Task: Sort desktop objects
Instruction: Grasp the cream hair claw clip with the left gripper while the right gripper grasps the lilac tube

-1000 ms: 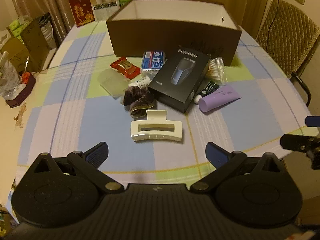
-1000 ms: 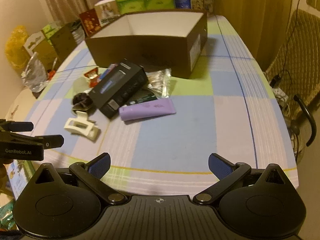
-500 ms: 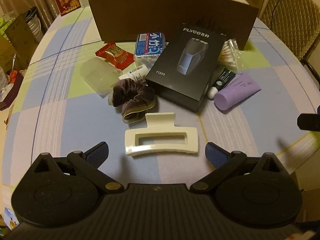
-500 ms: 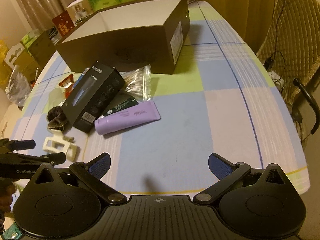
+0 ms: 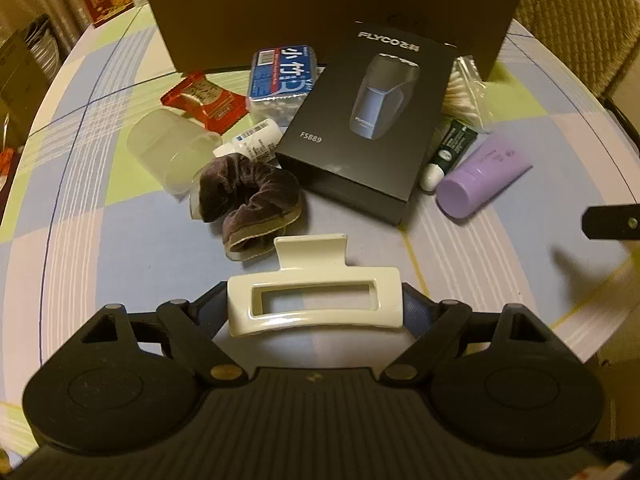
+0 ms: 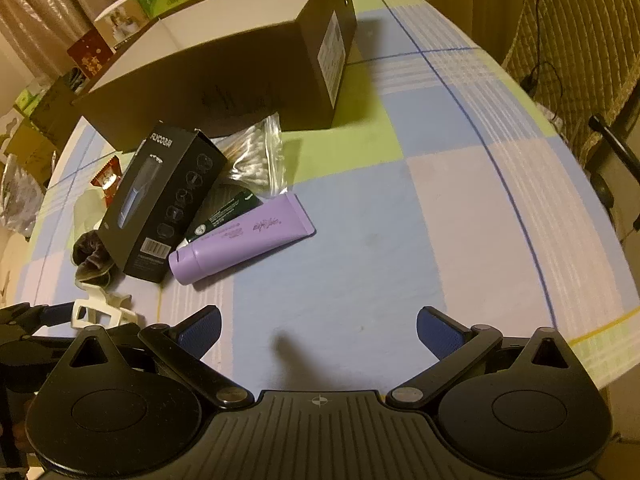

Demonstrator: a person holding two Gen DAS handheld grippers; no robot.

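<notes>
A cream hair claw clip (image 5: 314,300) lies on the checked tablecloth, directly between the fingers of my left gripper (image 5: 315,305). Its jaws are closing, and the blue pads (image 5: 412,310) meet the clip's two ends. In the right wrist view the same clip (image 6: 100,312) shows at the far left, with the left gripper's finger beside it. My right gripper (image 6: 318,320) hangs open over bare cloth, nothing between its fingers, a little short of the purple tube (image 6: 240,240). The open brown box (image 6: 224,80) stands at the back.
Behind the clip lie a dark scrunchie (image 5: 248,196), a black shaver box (image 5: 368,120), a green tube (image 5: 452,144), a bag of cotton swabs (image 6: 256,156), a red packet (image 5: 200,100), a blue pack (image 5: 284,72) and a translucent case (image 5: 168,148). A wicker chair (image 6: 580,40) stands right.
My left gripper came down and forward until the clip sat between its fingers, and the fingers drew in onto it. The right gripper dropped lower and nearer the purple tube, still open.
</notes>
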